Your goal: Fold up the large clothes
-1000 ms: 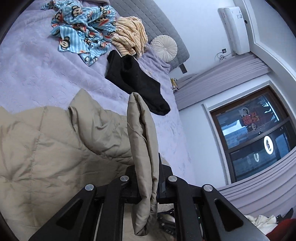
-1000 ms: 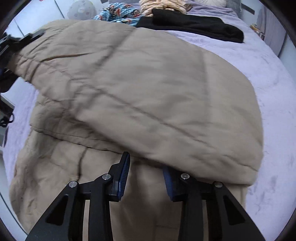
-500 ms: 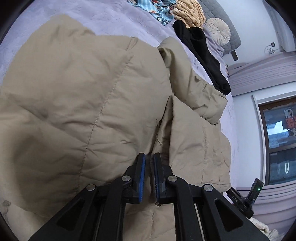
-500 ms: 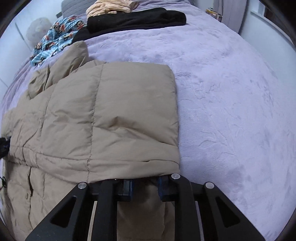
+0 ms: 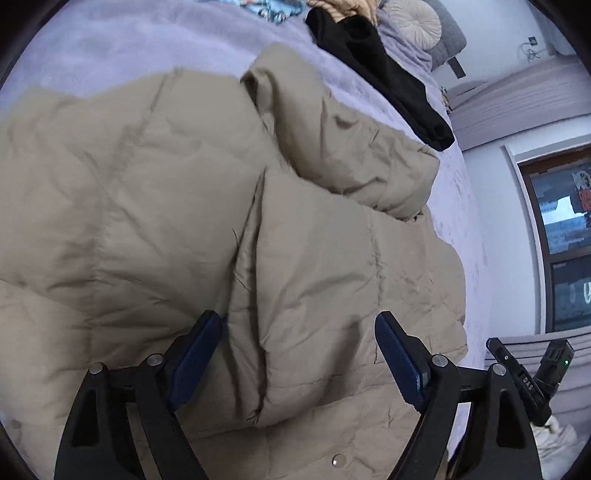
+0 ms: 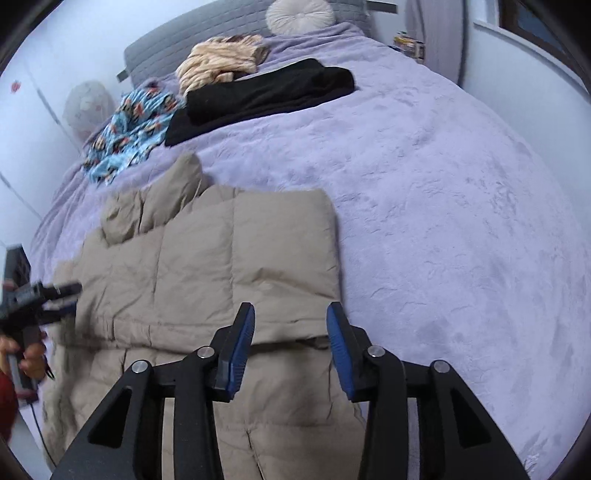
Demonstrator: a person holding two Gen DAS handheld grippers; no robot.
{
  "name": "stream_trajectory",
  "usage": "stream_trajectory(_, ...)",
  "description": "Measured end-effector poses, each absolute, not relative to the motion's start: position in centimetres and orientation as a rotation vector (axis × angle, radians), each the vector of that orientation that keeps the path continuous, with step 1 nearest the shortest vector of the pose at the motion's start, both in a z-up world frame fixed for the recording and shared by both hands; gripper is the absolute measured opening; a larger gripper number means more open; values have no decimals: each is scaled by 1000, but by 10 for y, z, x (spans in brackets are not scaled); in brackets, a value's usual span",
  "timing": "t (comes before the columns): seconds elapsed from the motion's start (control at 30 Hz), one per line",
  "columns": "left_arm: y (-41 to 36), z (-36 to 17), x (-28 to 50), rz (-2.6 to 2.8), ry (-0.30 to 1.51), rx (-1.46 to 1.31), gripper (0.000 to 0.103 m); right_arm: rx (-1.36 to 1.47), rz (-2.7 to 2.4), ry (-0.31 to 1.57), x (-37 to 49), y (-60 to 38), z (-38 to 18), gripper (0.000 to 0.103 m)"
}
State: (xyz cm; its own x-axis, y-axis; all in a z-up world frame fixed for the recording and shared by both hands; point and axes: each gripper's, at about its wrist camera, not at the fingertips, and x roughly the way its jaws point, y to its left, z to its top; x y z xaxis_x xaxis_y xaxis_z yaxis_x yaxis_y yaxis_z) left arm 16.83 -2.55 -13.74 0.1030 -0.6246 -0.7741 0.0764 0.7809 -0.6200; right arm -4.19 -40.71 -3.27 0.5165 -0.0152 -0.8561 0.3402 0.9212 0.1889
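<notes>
A beige quilted jacket [image 5: 147, 206] lies spread on the lavender bed [image 6: 443, 206], one side panel folded over onto its middle. My left gripper [image 5: 295, 332] hovers over a folded flap of that jacket, jaws opening wide, the flap's edge lying below and between them, untouched by the pads. In the right wrist view the same jacket [image 6: 236, 258] lies flat with a squared folded edge. My right gripper [image 6: 291, 325] stands above that edge, jaws opening, nothing pressed between the blue pads. The left gripper [image 6: 62, 295] shows at the left edge, blurred, in a hand.
At the head of the bed lie a black garment [image 6: 266, 96], a blue patterned one [image 6: 129, 129], a cream striped one [image 6: 221, 62] and a round cushion [image 6: 299, 14]. Bare bedspread stretches to the jacket's right. A dark window [image 5: 561, 236] stands beyond the bed's edge.
The left gripper, shut on a raised jacket flap, lowered it onto the jacket and let go, jaws now wide. The right gripper pulled back from the folded edge and its jaws widened.
</notes>
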Motion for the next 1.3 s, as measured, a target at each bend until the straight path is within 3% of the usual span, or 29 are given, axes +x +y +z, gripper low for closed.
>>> stream_trajectory(0.03, -29, -138, 170, -562, 1375, -499, 47, 424, -231, 1006, -37, -422, -33, 46)
stream_trajectory(0.07, -34, -138, 171, -581, 1377, -493, 25, 480, -242, 999, -32, -433, -34, 46)
stream_trajectory(0.1, -36, -135, 172, -595, 1373, -499, 9, 521, -249, 991, -26, -443, -36, 46)
stream_trajectory(0.2, -27, -117, 165, -578, 1298, -459, 9, 625, -242, 976, -9, -467, -41, 44)
stream_trajectory(0.3, -7, -119, 161, -530, 1312, -431, 9, 678, -189, 984, 9, -470, -52, 29)
stream_trajectory(0.63, -8, -150, 158, -443, 1334, -348, 10, 493, -130, 1143, 58, -431, -138, 26)
stream_trajectory(0.93, 12, -87, 149, -326, 1180, -227, 10, 404, -233, 1042, 44, -440, -88, 26)
stream_trajectory(1.17, 17, -59, 153, -302, 1119, -227, 10, 679, -194, 969, 54, -477, -76, 26)
stream_trajectory(1.3, 6, -58, 163, -334, 1111, -245, 10, 684, -113, 990, 66, -465, -79, 26)
